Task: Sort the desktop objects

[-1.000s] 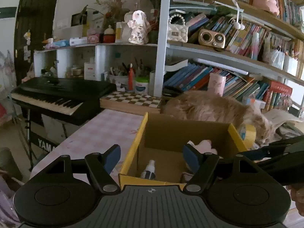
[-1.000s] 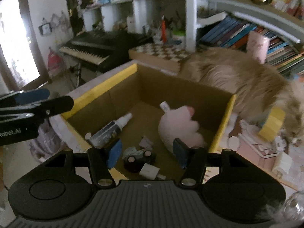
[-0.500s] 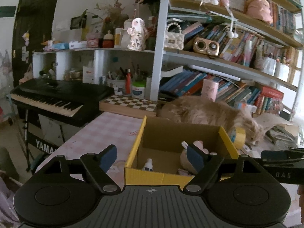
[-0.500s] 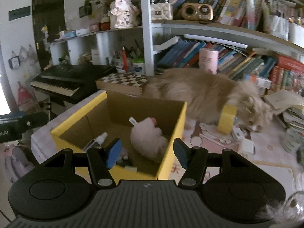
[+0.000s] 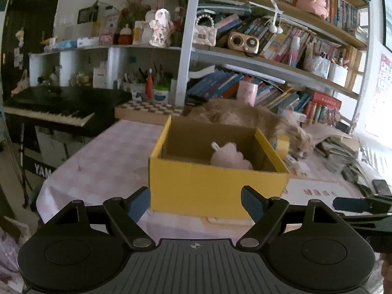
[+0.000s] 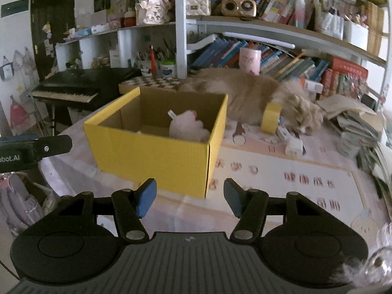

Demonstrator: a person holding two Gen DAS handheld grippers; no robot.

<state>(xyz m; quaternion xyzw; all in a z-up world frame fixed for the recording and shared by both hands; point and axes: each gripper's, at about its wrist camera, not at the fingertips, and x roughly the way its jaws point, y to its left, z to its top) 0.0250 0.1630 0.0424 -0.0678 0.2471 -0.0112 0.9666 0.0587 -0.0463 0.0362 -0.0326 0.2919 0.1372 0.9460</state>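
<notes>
Both tongs, left [image 5: 195,204] and right [image 6: 187,197], were wide and empty, the box [image 6: 156,152] just ahead, toy [image 6: 187,127] inside

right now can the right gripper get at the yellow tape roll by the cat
Probably yes. The right gripper is open and empty, and the table between it and the yellow tape roll looks bare. But the roll stands right against the cat, which could get in the way.
</notes>
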